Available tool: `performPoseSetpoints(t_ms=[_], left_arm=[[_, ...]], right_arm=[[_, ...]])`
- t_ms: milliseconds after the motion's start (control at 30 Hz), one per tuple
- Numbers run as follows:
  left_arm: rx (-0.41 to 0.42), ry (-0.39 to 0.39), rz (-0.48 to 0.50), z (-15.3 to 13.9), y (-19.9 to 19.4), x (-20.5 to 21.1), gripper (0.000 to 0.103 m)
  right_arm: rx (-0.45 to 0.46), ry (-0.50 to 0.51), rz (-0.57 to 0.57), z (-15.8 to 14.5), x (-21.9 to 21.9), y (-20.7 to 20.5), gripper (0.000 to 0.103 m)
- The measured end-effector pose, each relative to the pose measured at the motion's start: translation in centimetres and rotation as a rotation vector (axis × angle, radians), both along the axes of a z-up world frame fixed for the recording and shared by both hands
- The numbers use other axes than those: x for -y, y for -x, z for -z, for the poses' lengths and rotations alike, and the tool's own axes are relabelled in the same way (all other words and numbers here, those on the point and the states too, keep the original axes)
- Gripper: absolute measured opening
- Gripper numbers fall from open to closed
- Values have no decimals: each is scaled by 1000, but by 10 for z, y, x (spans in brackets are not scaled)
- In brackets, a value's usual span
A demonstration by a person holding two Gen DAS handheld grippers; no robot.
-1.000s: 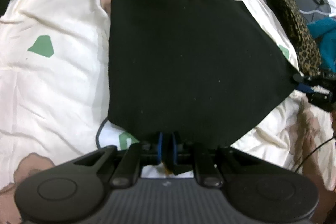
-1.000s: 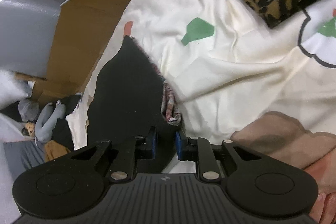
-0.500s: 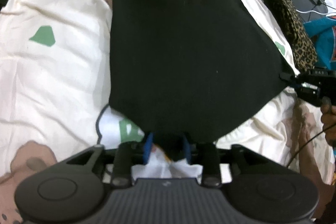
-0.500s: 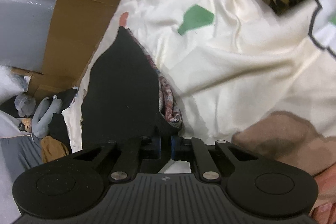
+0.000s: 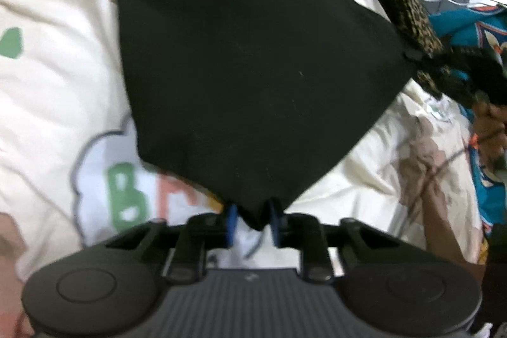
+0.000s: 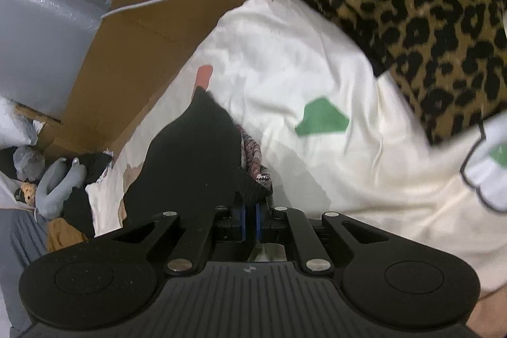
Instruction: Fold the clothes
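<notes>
Green "B" on the bedsheet (image 5: 47, 122) left of the closing left gripper (image 5: 253, 222), jaws around the black garment (image 5: 247, 78) corner. Right gripper (image 6: 249, 219) pinches its other corner; only the right view shows a cardboard box (image 6: 152, 30).

Matt black cloth (image 5: 253, 78), faintly linty; cream sheet (image 6: 317, 78) with a soft satin sheen; leopard fabric (image 6: 412, 5) fuzzy; cardboard (image 6: 152, 30) dull brown, smooth.
</notes>
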State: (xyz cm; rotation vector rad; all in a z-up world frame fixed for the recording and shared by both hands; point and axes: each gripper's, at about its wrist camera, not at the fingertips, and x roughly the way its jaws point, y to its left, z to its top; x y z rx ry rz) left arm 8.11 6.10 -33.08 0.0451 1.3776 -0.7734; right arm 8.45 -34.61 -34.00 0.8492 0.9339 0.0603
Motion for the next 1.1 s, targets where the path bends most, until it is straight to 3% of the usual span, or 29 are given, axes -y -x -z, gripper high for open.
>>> performPoseSetpoints(t_ms=[133, 367, 533, 767, 1100], left_arm=[[-37, 18, -26, 7, 5, 9, 10], [-77, 15, -68, 14, 12, 42, 9], [-69, -19, -136, 17, 22, 67, 8], [-151, -6, -267, 18, 27, 74, 8], [-223, 0, -310, 24, 30, 108, 8]], right_arm=[[5, 27, -6, -2, 7, -13, 5], [5, 42, -16, 1, 22, -39, 5], [5, 70, -48, -2, 28, -59, 5], [26, 98, -98, -9, 35, -83, 5], [37, 151, -163, -17, 45, -115, 5]])
